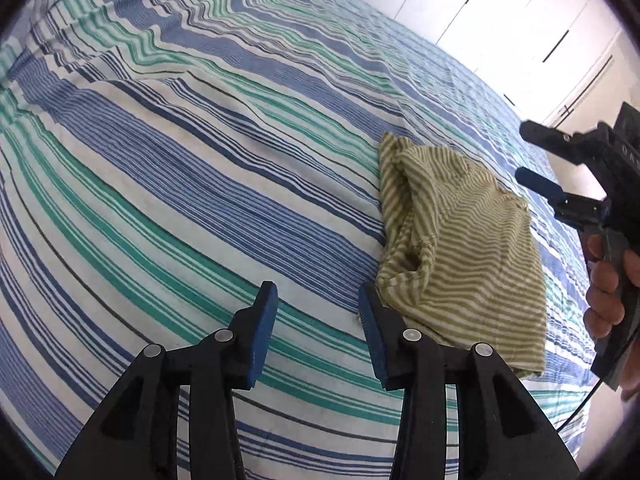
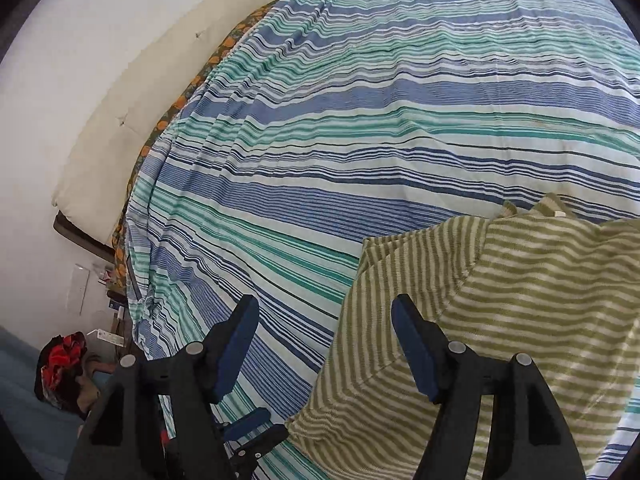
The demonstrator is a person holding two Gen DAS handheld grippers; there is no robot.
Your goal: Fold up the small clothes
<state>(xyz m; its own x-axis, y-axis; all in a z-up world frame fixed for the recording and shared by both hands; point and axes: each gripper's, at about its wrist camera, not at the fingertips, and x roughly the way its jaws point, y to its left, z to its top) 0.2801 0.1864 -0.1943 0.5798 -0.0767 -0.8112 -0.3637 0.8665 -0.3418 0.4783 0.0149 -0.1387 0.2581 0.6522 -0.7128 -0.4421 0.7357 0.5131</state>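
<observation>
The left gripper (image 1: 318, 306) points steeply down, its jaws parted with nothing between them; the blue pads (image 1: 262, 332) face each other across a clear gap. The right gripper (image 2: 325, 338) is tilted down too, jaws set wider, also holding nothing. In the left wrist view the right gripper (image 1: 528, 152) shows at the right edge, its two fingers spread and pointing left, with a hand (image 1: 608, 280) wrapped around its grip. The left gripper's fingertips show low in the right wrist view.
</observation>
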